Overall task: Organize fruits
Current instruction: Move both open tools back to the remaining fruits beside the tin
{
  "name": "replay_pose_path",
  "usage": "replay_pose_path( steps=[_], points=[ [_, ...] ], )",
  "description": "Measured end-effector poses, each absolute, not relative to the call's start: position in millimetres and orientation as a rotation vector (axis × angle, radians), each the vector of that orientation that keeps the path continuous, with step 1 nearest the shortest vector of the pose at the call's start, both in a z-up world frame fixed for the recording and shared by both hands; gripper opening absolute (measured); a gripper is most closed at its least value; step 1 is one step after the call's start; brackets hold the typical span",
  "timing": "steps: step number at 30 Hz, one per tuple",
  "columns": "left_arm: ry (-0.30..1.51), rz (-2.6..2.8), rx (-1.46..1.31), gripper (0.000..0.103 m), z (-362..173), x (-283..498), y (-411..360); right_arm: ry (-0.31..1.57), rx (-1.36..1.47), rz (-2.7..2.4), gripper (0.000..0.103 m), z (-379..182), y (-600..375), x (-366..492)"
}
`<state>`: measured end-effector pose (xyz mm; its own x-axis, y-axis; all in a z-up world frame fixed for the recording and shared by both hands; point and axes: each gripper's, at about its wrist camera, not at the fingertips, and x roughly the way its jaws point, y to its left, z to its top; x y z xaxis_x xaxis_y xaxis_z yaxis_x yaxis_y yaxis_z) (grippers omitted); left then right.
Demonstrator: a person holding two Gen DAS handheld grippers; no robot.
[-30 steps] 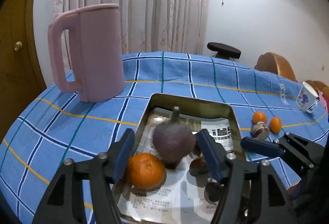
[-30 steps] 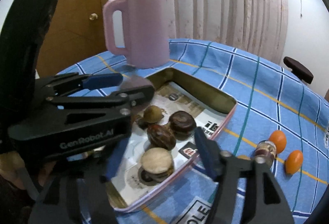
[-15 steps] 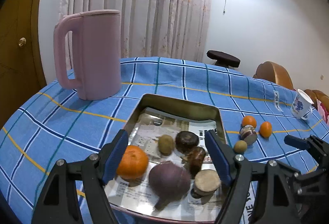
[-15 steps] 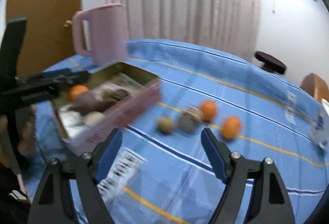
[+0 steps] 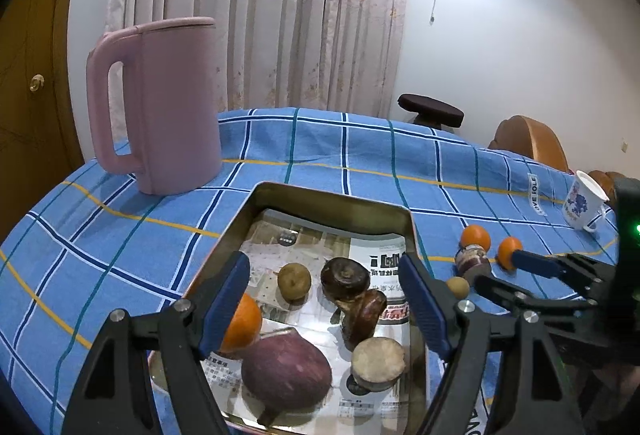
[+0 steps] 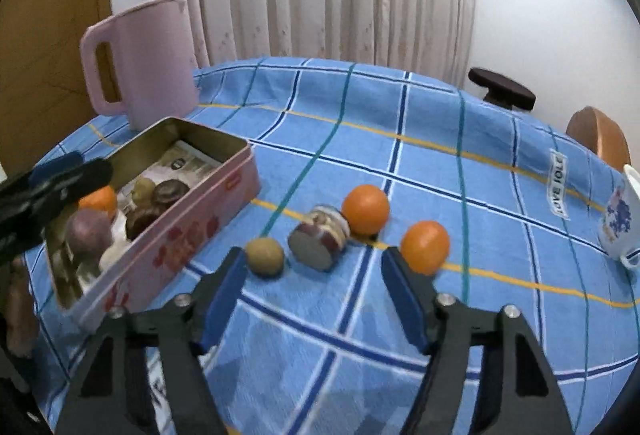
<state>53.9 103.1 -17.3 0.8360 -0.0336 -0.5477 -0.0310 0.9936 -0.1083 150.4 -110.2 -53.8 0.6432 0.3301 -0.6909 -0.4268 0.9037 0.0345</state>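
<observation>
right gripper (image 6: 310, 293) hovers low over the tablecloth (image 6: 460, 163), jaws closing, nothing between them yet. four loose fruits lie in a row just ahead of its tips, near the tin's long right wall: small brown fruit (image 6: 265, 257), cut purple piece (image 6: 319, 237) on its side with the flat face toward the gripper, far orange (image 6: 366, 209), near orange (image 6: 425, 247) just beside the right finger. the cut piece sits most nearly on the gap's line. right hand is nearer.

left gripper (image 5: 324, 305) is spread and empty over the tin (image 5: 332, 197), which holds several fruits. pink jug (image 5: 160, 107) and cup (image 6: 620, 223) stand well clear; nothing blocks the reach.
</observation>
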Motion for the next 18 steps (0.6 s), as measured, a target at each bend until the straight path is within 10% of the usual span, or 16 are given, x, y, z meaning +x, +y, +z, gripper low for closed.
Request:
replay_pose_path(
  steps=[10,18],
  points=[
    [0.567,-0.052,-0.101,0.078,-13.8,51.6,95.3,0.850,-0.066,0.399,0.041,-65.5,-100.2,183.8],
    [0.558,-0.099,-0.052,0.078,-10.3,48.0,65.3,0.790,-0.008,0.454,0.040,-53.3,-114.3,168.1]
  ],
)
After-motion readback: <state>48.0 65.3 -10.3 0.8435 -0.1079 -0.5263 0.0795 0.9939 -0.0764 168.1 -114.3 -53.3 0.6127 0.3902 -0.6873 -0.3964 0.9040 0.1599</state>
